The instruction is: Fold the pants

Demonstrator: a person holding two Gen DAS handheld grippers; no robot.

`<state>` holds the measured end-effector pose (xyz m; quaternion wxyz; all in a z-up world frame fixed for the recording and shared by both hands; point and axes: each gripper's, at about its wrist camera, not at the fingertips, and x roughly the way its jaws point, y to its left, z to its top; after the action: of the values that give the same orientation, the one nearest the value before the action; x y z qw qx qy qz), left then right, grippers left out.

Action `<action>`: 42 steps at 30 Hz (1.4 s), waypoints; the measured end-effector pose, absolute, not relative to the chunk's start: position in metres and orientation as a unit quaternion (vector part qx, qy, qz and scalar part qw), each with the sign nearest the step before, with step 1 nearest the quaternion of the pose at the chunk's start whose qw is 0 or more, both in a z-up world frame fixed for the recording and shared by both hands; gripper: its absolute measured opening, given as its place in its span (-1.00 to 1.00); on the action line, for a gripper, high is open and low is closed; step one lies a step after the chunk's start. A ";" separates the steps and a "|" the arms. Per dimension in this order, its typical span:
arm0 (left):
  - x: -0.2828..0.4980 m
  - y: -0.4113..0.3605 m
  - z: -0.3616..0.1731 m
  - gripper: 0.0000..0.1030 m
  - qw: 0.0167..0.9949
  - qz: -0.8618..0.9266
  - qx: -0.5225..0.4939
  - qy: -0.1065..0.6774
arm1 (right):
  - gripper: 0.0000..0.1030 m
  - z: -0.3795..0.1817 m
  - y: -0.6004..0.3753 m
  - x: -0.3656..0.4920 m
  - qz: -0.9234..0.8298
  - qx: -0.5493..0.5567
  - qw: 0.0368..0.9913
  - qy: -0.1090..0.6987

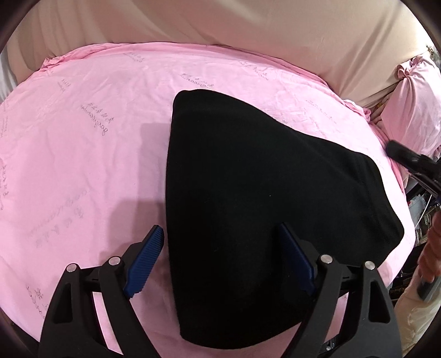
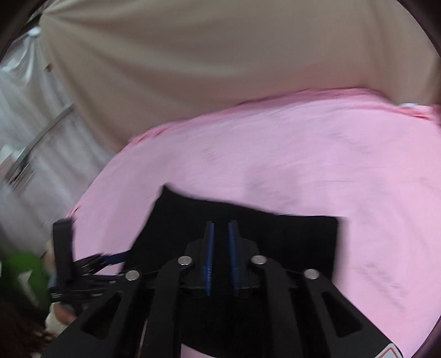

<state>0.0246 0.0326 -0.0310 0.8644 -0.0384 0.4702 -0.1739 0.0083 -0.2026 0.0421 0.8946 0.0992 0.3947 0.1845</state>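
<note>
Folded black pants point(image 1: 261, 179) lie flat on the pink sheet point(image 1: 82, 154). My left gripper point(image 1: 220, 230) hangs open over their near left edge, with one blue pad point(image 1: 148, 253) above the sheet and the other above the black cloth. In the blurred right wrist view, my right gripper point(image 2: 221, 224) is shut, its pads nearly touching, and I see no cloth pinched between them. It hovers over the pants point(image 2: 289, 236). In the left wrist view the right gripper point(image 1: 408, 159) shows at the right edge, beside the pants' waistband side.
Beige cloth point(image 1: 220, 22) rises behind the bed. A pink pillow point(image 1: 413, 104) sits at the far right corner. A person's hand point(image 1: 432, 247) is at the right edge. A white curtain with a metal rail point(image 2: 33, 143) and something green point(image 2: 22, 272) stand to the left.
</note>
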 end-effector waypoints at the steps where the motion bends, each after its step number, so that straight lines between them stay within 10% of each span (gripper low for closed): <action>1: 0.025 0.033 -0.031 0.60 0.868 -0.168 -0.041 0.466 | -0.91 0.032 -0.192 0.022 0.186 0.083 0.889 0.411; 13: 0.027 0.034 -0.038 0.68 0.865 -0.171 -0.044 0.469 | -0.78 0.038 -0.250 0.008 0.060 0.128 0.911 0.387; 21: 0.025 0.038 -0.041 0.72 0.851 -0.201 -0.072 0.480 | 0.27 -0.012 -0.282 -0.053 0.007 0.133 0.894 0.427; 35: 0.027 0.047 -0.067 0.82 0.799 -0.270 -0.160 0.513 | 0.33 -0.057 -0.301 -0.044 0.129 0.281 0.844 0.437; 36: 0.029 0.045 -0.068 0.79 0.800 -0.269 -0.161 0.512 | -0.03 -0.057 -0.299 -0.043 0.139 0.282 0.842 0.438; 38: 0.034 0.039 -0.068 0.13 0.807 -0.254 -0.149 0.512 | -0.24 -0.046 -0.296 -0.044 0.142 0.286 0.845 0.429; 42: 0.029 0.057 -0.039 -0.32 0.802 -0.278 -0.168 0.501 | -0.31 -0.004 -0.279 -0.070 0.170 0.262 0.859 0.404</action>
<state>0.0288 0.0574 -0.0388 0.8019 -0.1685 0.5011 -0.2783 -0.0703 -0.2790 -0.0035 0.8595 0.2622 0.4045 0.1700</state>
